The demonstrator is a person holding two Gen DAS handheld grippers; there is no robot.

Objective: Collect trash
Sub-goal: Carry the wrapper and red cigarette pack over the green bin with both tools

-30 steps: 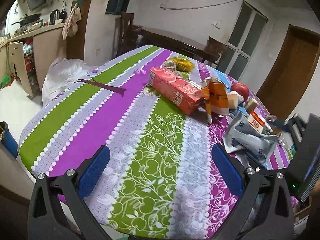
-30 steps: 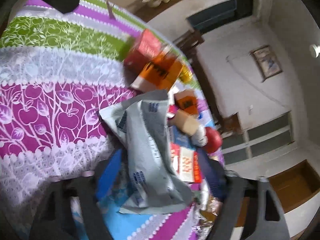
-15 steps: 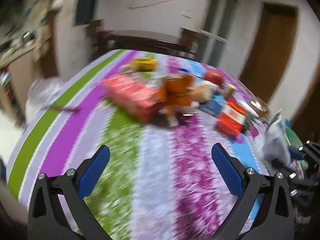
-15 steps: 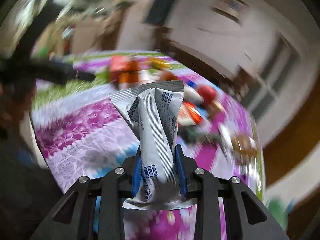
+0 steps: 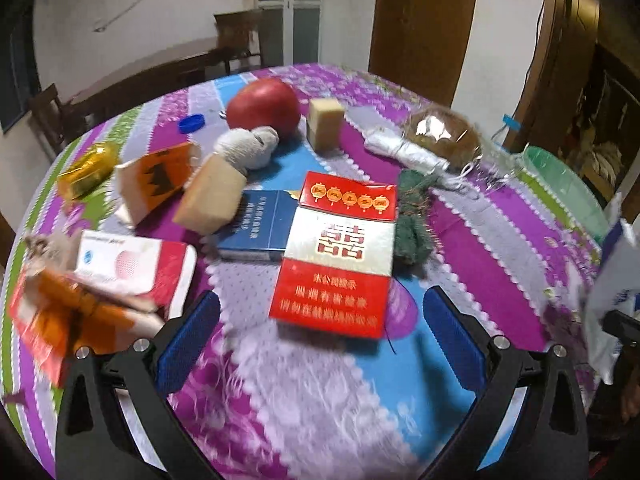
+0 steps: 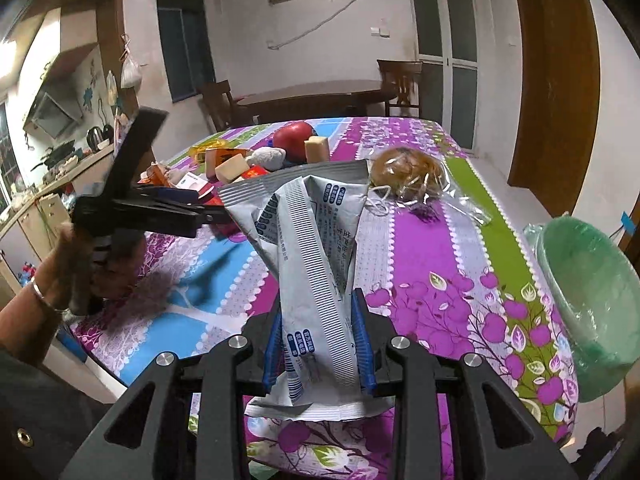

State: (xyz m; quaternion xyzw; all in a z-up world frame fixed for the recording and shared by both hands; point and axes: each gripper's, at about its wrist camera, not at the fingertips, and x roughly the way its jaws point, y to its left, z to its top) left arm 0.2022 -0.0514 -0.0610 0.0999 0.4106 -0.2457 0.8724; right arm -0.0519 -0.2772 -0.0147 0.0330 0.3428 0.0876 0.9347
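My right gripper (image 6: 319, 314) is shut on a crumpled grey-white snack wrapper (image 6: 316, 236), which it holds upright above the tablecloth. That wrapper also shows at the right edge of the left wrist view (image 5: 612, 292). My left gripper (image 5: 320, 340) is open just above the table with nothing between its blue pads (image 5: 188, 340). A red and silver cigarette carton (image 5: 340, 256) lies just ahead of it. In the right wrist view a hand holds the left gripper (image 6: 168, 208) out at the left. A green-lined bin (image 6: 584, 300) stands off the table's right edge.
On the striped floral tablecloth (image 5: 480, 248) lie a blue box (image 5: 260, 220), a red-white box (image 5: 136, 264), a torn orange carton (image 5: 64, 320), a red apple (image 5: 264, 106), tan blocks (image 5: 324, 128), bagged bread (image 5: 440, 136) and a green scrubber (image 5: 412, 216). Chairs and a dark table stand behind.
The right gripper closed on the grey-white wrapper, lifted it off the cloth and rolled upright. The left gripper swung right across the table, from the green stripe to the red carton.
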